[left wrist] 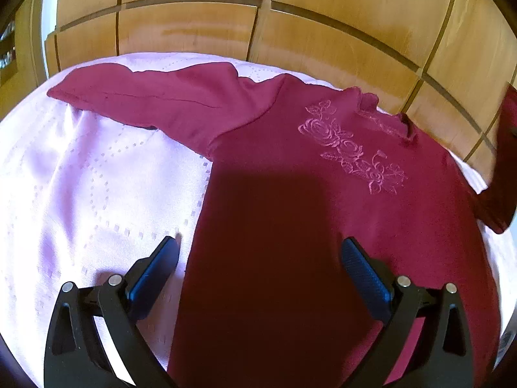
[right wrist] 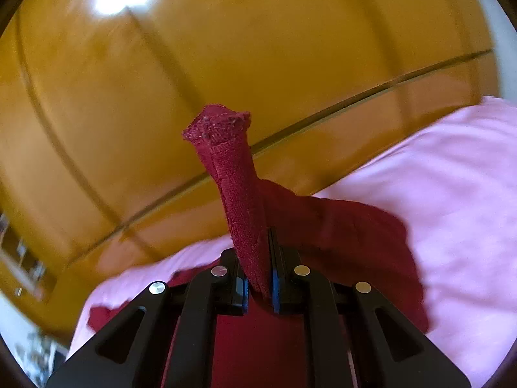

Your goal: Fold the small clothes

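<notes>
A dark red long-sleeved sweater (left wrist: 290,194) with pink rose embroidery (left wrist: 352,152) lies face up on a pink cloth (left wrist: 80,177). Its one sleeve (left wrist: 155,100) stretches flat to the far left. My left gripper (left wrist: 258,252) is open, hovering over the sweater's lower body, one finger over the cloth and one over the sweater. My right gripper (right wrist: 258,258) is shut on the other sleeve (right wrist: 239,194), whose cuff (right wrist: 216,126) sticks up past the jaws; the sleeve is lifted off the cloth. That raised sleeve shows at the left wrist view's right edge (left wrist: 504,161).
The pink cloth (right wrist: 452,194) covers a bed-like surface. Wooden wardrobe panels (left wrist: 258,26) stand close behind its far edge, also filling the right wrist view (right wrist: 161,97). Shelves with small items show at the far left (right wrist: 22,258).
</notes>
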A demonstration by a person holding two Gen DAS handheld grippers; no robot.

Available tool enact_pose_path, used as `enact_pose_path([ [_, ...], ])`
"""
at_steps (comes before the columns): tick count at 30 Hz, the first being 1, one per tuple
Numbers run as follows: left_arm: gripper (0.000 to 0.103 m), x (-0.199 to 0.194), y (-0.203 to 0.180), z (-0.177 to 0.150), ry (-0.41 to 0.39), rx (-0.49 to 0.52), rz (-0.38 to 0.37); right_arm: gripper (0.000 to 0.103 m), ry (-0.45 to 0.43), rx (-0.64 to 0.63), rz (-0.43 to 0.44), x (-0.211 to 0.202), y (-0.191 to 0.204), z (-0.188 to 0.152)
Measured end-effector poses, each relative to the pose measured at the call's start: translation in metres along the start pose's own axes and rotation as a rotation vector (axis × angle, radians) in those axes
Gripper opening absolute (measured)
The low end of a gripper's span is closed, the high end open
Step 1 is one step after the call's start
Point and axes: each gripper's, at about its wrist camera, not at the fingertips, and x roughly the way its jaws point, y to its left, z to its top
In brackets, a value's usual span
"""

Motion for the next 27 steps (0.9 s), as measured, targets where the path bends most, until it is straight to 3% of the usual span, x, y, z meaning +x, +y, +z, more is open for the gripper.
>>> enact_pose_path([
  [4, 0.101, 0.000, 0.004, -0.001, -0.006, -0.014, -0.025, 0.010, 0.138, -0.099, 0.082, 0.049, 0.060, -0.044],
  [10, 0.101, 0.001, 0.004, -0.001, -0.010, -0.018, -0.041, 0.010, 0.343, -0.254, 0.194, 0.099, 0.110, -0.117],
  [11, 0.101, 0.002, 0.004, -0.001, -0.009, -0.017, -0.041, 0.018, 0.375, -0.278, 0.197, 0.106, 0.113, -0.126],
  [14, 0.101, -0.001, 0.006, -0.002, -0.012, -0.022, -0.049, 0.065, 0.461, -0.323, 0.209, 0.109, 0.113, -0.155],
  [18, 0.101, -0.001, 0.008, -0.002, -0.011, -0.030, -0.060, 0.066, 0.411, -0.313, 0.292, 0.071, 0.100, -0.161],
  [21, 0.101, -0.003, 0.007, 0.002, 0.017, -0.032, -0.051, 0.066, 0.364, -0.341, 0.305, 0.041, 0.083, -0.158],
  [24, 0.099, -0.011, 0.008, 0.018, 0.038, -0.104, -0.146, 0.066, 0.335, -0.331, 0.286, 0.018, 0.059, -0.155],
  [27, 0.096, -0.023, 0.003, 0.038, -0.002, -0.183, -0.212, 0.066, 0.316, -0.208, 0.237, 0.011, 0.015, -0.148],
])
